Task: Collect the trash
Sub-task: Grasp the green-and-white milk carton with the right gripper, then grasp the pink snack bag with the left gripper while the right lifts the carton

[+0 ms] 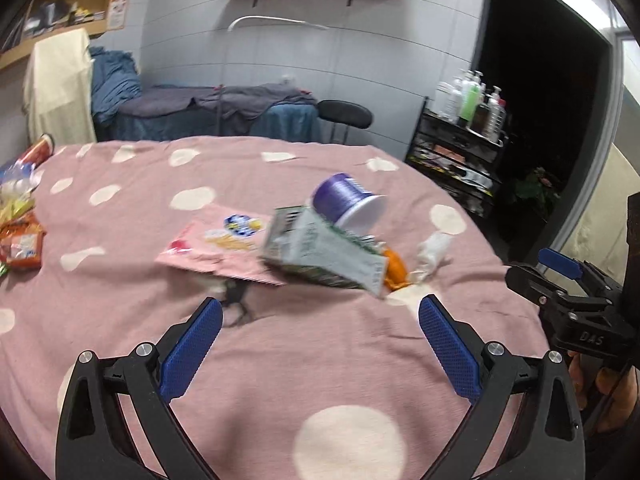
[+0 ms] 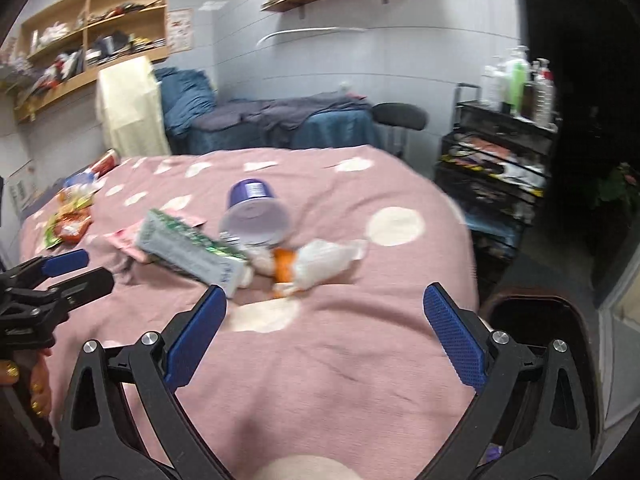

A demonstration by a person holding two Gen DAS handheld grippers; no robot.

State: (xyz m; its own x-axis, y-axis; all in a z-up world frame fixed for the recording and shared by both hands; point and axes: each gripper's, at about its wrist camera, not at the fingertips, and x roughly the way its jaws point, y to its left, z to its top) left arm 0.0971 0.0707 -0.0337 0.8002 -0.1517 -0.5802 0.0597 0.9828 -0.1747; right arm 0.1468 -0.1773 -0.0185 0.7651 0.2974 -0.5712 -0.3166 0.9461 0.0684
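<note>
We cannot read the print on the motion-blurred green-and-white carton (image 1: pixel 320 250). It covers part of the pink flat snack wrapper (image 1: pixel 212 246) and the small orange scrap (image 2: pixel 285 266). The orange snack packets (image 1: pixel 18 244) are cut off by the left-wrist view's left edge.

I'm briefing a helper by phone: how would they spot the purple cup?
On the pink cloth with pale dots, look at the litter pile near its middle. At the pile's far edge lies a tipped-over purple plastic cup with a white rim, against the flat green-and-white carton. It is the only round, purple item there.
</note>
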